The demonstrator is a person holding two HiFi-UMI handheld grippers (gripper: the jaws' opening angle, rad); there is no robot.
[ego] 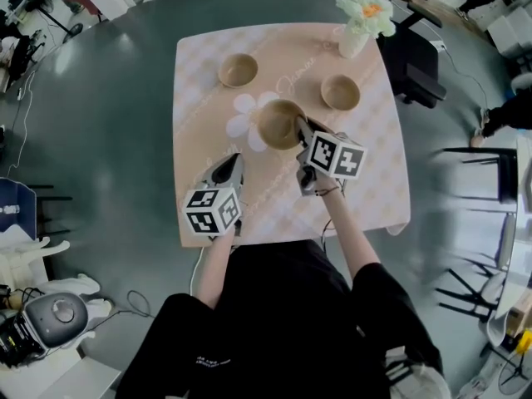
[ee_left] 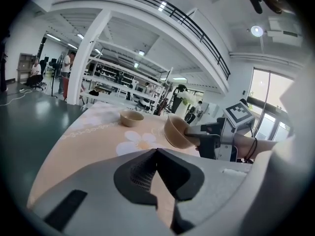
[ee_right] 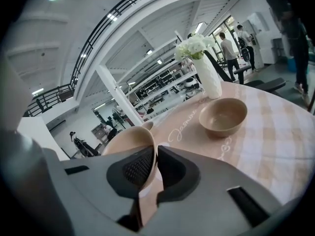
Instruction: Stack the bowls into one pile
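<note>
Three tan bowls are in view over a beige flowered tablecloth (ego: 374,181). One bowl (ego: 238,70) stands at the far left and another (ego: 340,92) at the far right. The third bowl (ego: 278,125) hangs tilted above the cloth's middle, with my right gripper (ego: 301,126) shut on its rim. In the right gripper view that rim (ee_right: 147,136) runs between the pads, and the far right bowl (ee_right: 223,116) stands ahead. My left gripper (ego: 236,161) hovers near the front left, jaws shut with nothing between them (ee_left: 156,152). It looks toward the held bowl (ee_left: 176,131) and the far left bowl (ee_left: 131,117).
A white vase of flowers (ego: 359,23) stands at the table's far right corner, just behind the right bowl. A dark chair (ego: 416,65) sits beyond that corner. The table stands on a dark green floor (ego: 100,140).
</note>
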